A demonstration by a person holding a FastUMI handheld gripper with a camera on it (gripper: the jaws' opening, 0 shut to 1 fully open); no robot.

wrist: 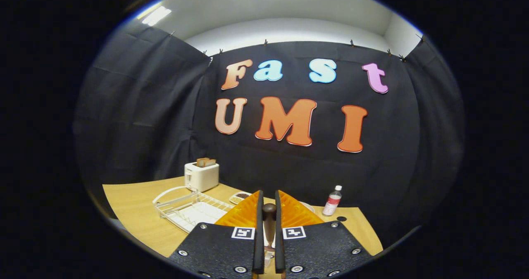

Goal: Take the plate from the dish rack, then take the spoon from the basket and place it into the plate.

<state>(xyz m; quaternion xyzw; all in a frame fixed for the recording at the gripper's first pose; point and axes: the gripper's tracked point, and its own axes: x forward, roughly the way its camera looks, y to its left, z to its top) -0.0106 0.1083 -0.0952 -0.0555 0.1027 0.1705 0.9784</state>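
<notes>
The gripper (269, 213) is riding high over the table (136, 213), its two orange fingers (244, 215) standing nearly together and pinching the dark wooden handle of the spoon (269, 221), which is sitting upright in the narrow gap between them with its rounded end poking up near the tips; both pads are appearing to press on it, so the jaws are closing on the spoon rather than standing free. The plate (308, 206) is showing as no more than a pale rim peeking out just beyond the right finger, and I cannot tell how much of it is lying under the fingers. The rack (186, 208) is sitting to the left of the fingers, looking bare of dishes, with the toaster (201, 175) behind it, a small dish (239, 197) between rack and fingers, and a bottle (332, 200) standing off to the right. In my judgement the spoon is being carried toward the plate, and the risks are lying in the release: the handle is being held by a thin stretch of a smooth round shaft, so it may be twisting or slipping in the grip; the bowl end is hidden below, so it could be catching the plate's rim and tipping it; and letting go too high or off-centre could be sending the spoon bouncing onto the table
</notes>
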